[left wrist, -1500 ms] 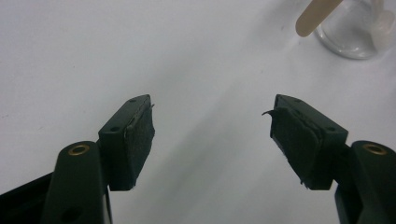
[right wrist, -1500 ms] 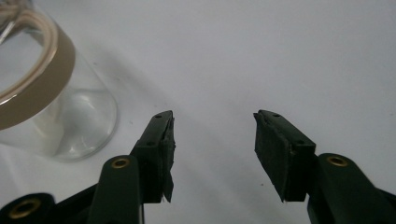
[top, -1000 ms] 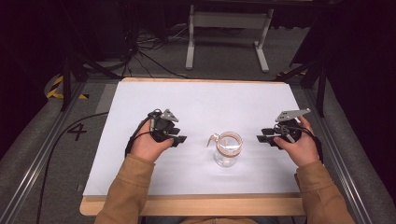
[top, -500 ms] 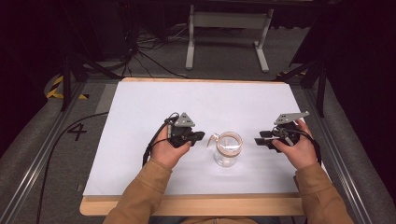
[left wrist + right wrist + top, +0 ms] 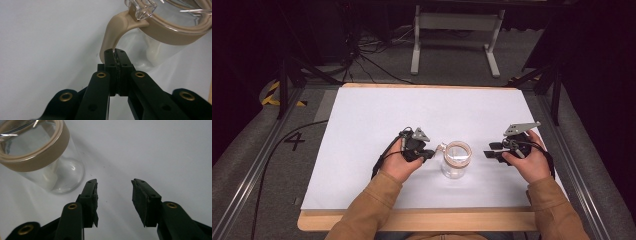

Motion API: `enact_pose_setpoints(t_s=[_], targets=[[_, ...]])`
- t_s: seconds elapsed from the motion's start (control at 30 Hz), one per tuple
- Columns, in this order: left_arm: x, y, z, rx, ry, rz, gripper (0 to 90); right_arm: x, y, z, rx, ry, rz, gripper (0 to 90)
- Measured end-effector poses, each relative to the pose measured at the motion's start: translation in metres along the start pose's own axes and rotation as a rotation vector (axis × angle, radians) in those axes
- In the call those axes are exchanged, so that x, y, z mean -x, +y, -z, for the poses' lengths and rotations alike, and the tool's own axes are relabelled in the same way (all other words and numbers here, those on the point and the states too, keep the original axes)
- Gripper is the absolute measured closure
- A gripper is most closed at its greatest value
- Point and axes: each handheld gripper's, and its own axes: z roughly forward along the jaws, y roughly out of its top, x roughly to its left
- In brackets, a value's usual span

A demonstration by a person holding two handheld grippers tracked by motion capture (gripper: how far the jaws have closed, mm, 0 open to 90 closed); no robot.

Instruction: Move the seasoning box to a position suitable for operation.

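A clear glass jar (image 5: 455,167) with a tan lid ring (image 5: 457,153) stands near the table's front middle. A tan strap (image 5: 112,27) curves down from the ring on its left side. My left gripper (image 5: 428,154) is shut, and its tips (image 5: 115,51) lie against the strap's lower end. Whether any strap is pinched between them I cannot tell. To the right of the jar, my right gripper (image 5: 489,151) is open and a short gap away. Its jaws (image 5: 113,183) hold nothing, and the jar (image 5: 50,162) sits ahead of them to the left.
A white sheet (image 5: 422,110) covers the wooden table (image 5: 412,220). Metal rails (image 5: 257,170) run along both sides, and cables (image 5: 367,55) and a stand's legs (image 5: 452,45) are on the floor beyond.
My left gripper has moved right across the sheet until its tips reach the jar's strap. The right gripper has edged slightly toward the jar.
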Motion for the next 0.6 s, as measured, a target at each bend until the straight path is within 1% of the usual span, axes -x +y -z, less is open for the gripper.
enact_pose_setpoints(t_s=[0.17,0.3,0.43,0.47,0.57,0.6], targets=[[0.0006,0.001,-0.0009,0.004,0.008,-0.004,89.0,-0.0008,-0.0013,-0.0013,-0.012,-0.001,0.001,56.1],[-0.0006,0.0017,-0.0012,0.007,0.011,-0.02,89.2,-0.0026,-0.002,-0.0026,-0.018,0.003,0.001,55.9],[-0.0026,0.0028,-0.0016,0.005,0.007,-0.022,89.8,-0.0043,-0.0029,-0.0021,-0.021,-0.001,0.009,56.8],[-0.0026,0.0029,-0.0023,0.009,0.003,-0.013,89.9,-0.0046,-0.0032,-0.0018,-0.02,-0.001,0.009,56.9],[-0.0043,0.0042,-0.0028,0.004,0.003,-0.019,90.0,-0.0055,-0.0052,-0.0003,-0.023,-0.002,0.007,56.9],[-0.0047,0.0047,-0.0038,0.01,0.007,-0.019,90.0,-0.0061,-0.0062,0.0003,-0.023,-0.001,0.003,56.9]])
